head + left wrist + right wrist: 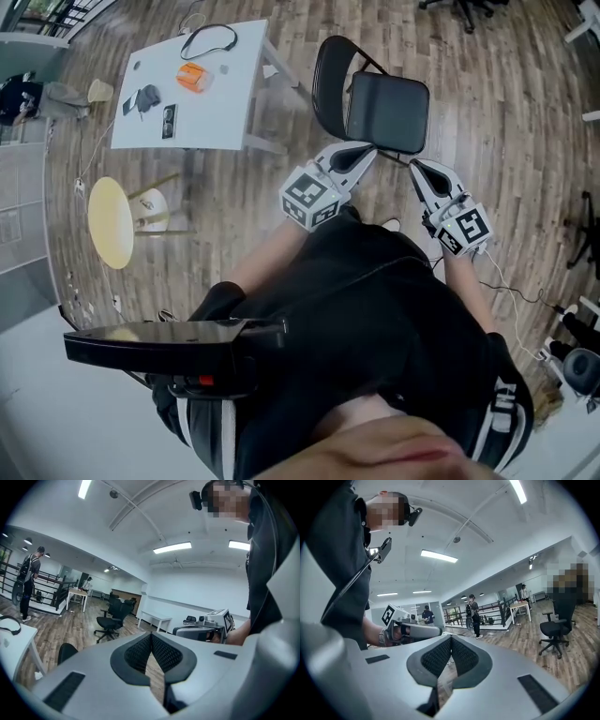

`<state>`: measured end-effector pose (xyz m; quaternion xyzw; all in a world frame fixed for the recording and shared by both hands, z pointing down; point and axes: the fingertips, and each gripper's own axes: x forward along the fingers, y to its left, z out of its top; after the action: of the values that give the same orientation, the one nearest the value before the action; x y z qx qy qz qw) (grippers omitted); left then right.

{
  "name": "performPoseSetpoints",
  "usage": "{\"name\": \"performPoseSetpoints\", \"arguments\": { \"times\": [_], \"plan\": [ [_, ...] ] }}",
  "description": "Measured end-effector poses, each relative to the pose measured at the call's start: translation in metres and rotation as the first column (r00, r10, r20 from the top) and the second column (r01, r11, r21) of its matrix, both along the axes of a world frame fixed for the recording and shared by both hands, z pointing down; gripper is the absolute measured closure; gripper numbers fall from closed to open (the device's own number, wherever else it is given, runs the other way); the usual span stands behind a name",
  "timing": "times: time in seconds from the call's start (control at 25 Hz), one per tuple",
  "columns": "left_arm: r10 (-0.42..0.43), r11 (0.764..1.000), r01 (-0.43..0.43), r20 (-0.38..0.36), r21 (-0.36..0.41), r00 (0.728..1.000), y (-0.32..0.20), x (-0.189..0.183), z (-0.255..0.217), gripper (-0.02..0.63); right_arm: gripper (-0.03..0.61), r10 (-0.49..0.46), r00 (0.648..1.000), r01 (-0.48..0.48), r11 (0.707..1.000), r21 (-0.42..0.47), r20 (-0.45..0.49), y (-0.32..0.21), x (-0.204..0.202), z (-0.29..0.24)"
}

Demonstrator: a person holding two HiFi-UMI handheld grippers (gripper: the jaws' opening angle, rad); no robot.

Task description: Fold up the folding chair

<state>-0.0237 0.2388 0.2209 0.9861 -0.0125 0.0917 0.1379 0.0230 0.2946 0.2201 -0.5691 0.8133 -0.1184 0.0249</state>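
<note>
The black folding chair (380, 101) stands unfolded on the wood floor, its seat flat and its round back towards the white table. In the head view both grippers are held side by side just short of the seat's near edge, touching nothing. My left gripper (364, 152) is shut and empty, its jaws closed together (151, 637). A dark rounded part that looks like the chair's back (65, 653) shows low on the left of the left gripper view. My right gripper (419, 169) is also shut and empty (451, 640).
A white table (234, 112) left of the chair carries an orange object (193, 77), a black cable loop (208, 39) and small items. A round yellow stool (111, 221) stands nearer left. Office chairs (110, 618) (555, 630) and people (473, 613) are farther off.
</note>
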Motion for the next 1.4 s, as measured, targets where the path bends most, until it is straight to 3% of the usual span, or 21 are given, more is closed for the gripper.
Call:
{"name": "performPoseSetpoints", "arguments": {
  "times": [0.36,0.64,1.04,1.4],
  "plan": [
    [0.121,0.992,-0.12,-0.042,0.024,0.992,-0.066,-0.008,-0.003,0.607,0.568,0.097,0.994,-0.097,0.995,0.002,-0.046,-0.077,-0.017,-0.006],
    [0.147,0.989,-0.145,-0.051,0.035,0.988,-0.115,-0.017,-0.002,0.607,0.568,0.158,0.986,-0.16,0.987,-0.022,-0.056,-0.116,-0.022,-0.001],
    [0.089,0.996,-0.088,-0.044,0.024,0.995,-0.15,0.009,0.008,0.607,0.568,0.145,0.989,-0.145,0.989,-0.04,-0.015,-0.146,0.017,0.01],
    [-0.015,1.0,0.015,0.022,0.022,1.0,-0.157,0.067,0.02,0.607,0.566,0.062,0.998,-0.061,0.996,-0.063,0.006,-0.16,0.084,0.032]
  ]
}}
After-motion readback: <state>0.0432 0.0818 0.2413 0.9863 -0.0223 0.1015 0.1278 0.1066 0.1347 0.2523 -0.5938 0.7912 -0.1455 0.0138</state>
